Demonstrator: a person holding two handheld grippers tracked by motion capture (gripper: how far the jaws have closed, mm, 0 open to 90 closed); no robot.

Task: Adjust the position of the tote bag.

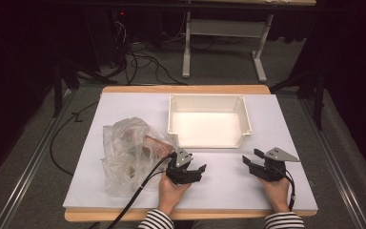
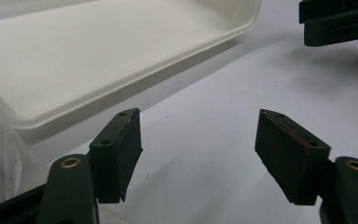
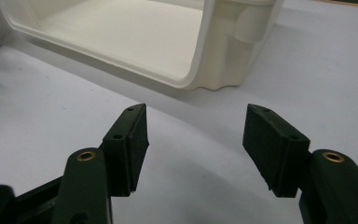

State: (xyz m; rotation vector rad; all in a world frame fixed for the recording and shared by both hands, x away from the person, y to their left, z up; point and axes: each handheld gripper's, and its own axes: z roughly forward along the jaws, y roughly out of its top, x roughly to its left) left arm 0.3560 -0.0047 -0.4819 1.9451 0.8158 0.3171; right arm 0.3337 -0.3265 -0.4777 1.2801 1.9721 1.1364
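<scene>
Both our claws gape wide and hold nothing.
Our left gripper (image 1: 187, 168) hovers just beside one crumpled clear plastic bag (image 1: 126, 155); our right gripper (image 1: 263, 164) is well apart. One white bin (image 1: 208, 99) lies beyond, long axis crosswise.

Table (image 1: 124, 102) brightly lit from above, surroundings near black. Tray (image 1: 208, 128) floor glares white. Close-up jaws slightly soft.

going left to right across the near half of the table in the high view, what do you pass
clear plastic bag → left tongs, open → right tongs, open. The white bin sits farther back, so it is left out.
</scene>
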